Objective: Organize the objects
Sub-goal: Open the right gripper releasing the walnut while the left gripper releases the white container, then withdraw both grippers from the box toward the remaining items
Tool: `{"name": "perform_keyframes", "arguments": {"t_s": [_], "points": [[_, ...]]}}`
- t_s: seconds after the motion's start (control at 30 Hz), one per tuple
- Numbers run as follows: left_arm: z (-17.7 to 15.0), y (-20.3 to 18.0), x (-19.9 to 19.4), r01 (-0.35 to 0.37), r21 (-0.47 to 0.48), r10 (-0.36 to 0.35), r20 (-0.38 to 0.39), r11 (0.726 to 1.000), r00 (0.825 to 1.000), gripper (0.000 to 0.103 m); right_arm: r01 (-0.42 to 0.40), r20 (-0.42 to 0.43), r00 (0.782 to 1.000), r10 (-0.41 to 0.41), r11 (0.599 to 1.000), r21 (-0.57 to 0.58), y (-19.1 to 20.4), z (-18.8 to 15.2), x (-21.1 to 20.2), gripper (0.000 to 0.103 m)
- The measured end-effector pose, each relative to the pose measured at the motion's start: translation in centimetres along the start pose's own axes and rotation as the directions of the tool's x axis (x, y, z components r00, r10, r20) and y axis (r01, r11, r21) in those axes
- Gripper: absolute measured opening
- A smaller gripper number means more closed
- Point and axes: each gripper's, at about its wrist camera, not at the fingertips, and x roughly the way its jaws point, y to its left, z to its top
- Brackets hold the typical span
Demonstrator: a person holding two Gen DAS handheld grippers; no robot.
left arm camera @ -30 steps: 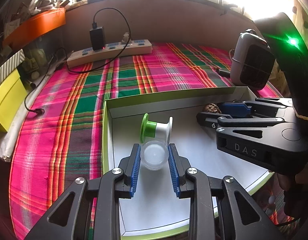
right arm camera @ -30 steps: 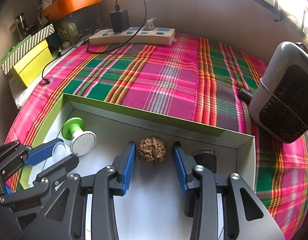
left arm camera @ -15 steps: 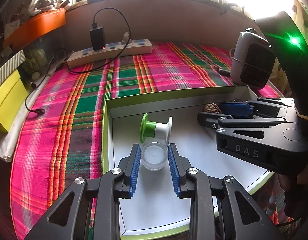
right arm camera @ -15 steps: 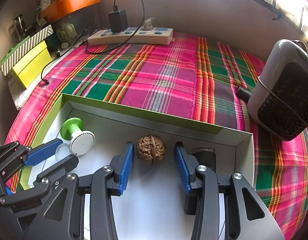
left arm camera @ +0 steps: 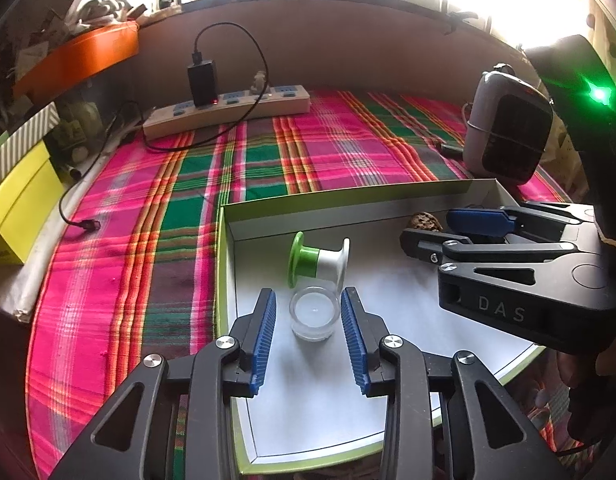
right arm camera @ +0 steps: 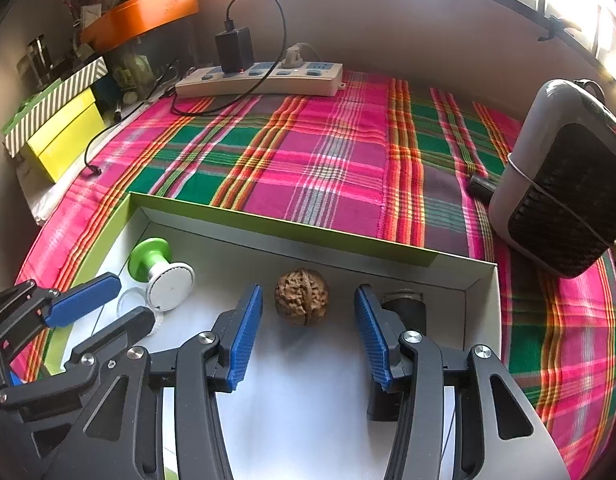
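Both claws over the shallow green-rimmed box (left arm camera: 223,240) on the plaid-covered surface (right arm camera: 328,160). We see the left claw (left arm camera: 310,312) with its jaws just opened, parted and clear on either side of a small clear jar (left arm camera: 312,318) that stands upright on the box floor between them; just beyond its tips lies a green-and-white spool (left arm camera: 320,258) on its side. The right claw (right arm camera: 308,312) has likewise just opened: a walnut (right arm camera: 301,296) rests between its pads, touching neither, and a dark cylinder (right arm camera: 406,310) stands just outside its right finger. We judge that the step in hand is release, with both items now placed in the box. The next move calls for drawing each claw straight back, so that the pads brush neither jar nor walnut
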Motion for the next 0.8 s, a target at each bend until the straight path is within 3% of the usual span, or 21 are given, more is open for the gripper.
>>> {"name": "perform_keyframes", "arguments": {"t_s": [0.8], "points": [[-0.7,-0.7,-3.7,-0.044,-0.004,0.045,0.062,0.999,0.997,0.032,0.004,0.071,0.997,-0.006,1.0,0.024,0.5,-1.6,-4.1,0.049]]}}
